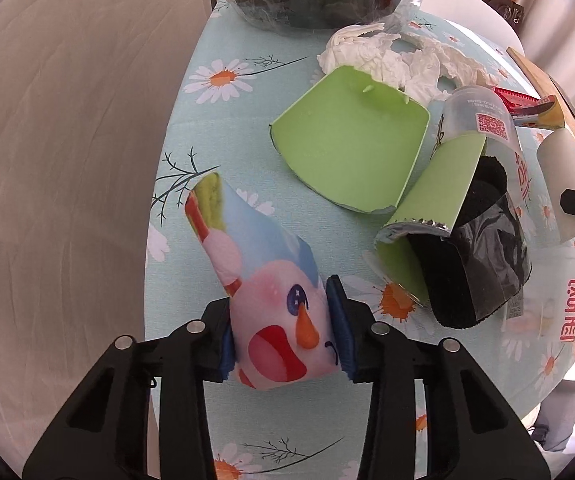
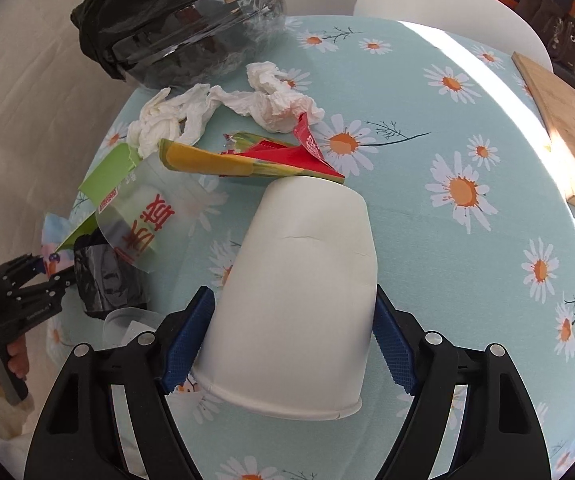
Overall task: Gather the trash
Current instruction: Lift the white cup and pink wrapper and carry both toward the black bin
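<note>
Left tool (image 1: 281,330) clamping printed cup (image 1: 271,300), right tool (image 2: 291,340) gripping white cup (image 2: 299,292)

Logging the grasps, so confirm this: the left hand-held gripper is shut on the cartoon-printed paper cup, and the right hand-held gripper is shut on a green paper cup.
One thing is wrong: the colour. The right wrist view shows the right hand-held gripper shut on a plain white paper cup, not a green one. The left hand-held gripper is indeed shut on the cartoon-printed paper cup.
</note>
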The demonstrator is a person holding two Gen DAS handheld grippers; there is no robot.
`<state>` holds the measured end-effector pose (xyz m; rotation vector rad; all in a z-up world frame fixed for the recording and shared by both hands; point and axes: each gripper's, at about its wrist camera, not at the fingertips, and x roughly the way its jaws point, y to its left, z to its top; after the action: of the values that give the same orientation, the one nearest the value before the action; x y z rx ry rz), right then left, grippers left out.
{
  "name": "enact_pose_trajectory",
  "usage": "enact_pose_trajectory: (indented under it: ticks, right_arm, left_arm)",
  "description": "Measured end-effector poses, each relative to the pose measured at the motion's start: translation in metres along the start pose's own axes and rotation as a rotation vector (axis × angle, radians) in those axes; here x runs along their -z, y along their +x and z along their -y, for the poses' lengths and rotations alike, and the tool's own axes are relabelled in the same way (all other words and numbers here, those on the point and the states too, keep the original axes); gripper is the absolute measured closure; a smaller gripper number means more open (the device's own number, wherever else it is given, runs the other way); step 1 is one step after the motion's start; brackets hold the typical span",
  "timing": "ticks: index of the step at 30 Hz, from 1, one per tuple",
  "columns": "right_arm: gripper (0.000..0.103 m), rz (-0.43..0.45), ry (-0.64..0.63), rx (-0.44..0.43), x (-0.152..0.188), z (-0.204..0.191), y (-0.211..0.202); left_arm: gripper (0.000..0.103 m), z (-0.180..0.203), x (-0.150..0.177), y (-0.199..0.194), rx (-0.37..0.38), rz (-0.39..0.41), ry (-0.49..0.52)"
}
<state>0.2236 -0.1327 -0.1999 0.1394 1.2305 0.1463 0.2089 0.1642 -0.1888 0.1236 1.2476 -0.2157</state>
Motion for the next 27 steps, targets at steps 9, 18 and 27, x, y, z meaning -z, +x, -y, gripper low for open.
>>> enact_pose_trajectory:
  ticks: [9,18,27]
  right_arm:
    - [0.03,0.047,-0.036,-0.023,0.016,0.03,-0.035]
    - [0.03,0.105,-0.086,-0.03,0.029,0.056,-0.066]
    - [0.03,0.127,-0.137,-0.056,0.055,0.09,-0.081]
  left_arm:
    - [0.068,0.021,0.014,-0.029,-0.078,0.009,-0.017]
    - [0.068,0.048,0.034,-0.057,-0.155,0.017,-0.031]
    - [0.068,0.079,0.053,-0.072,-0.209,0.047,-0.06]
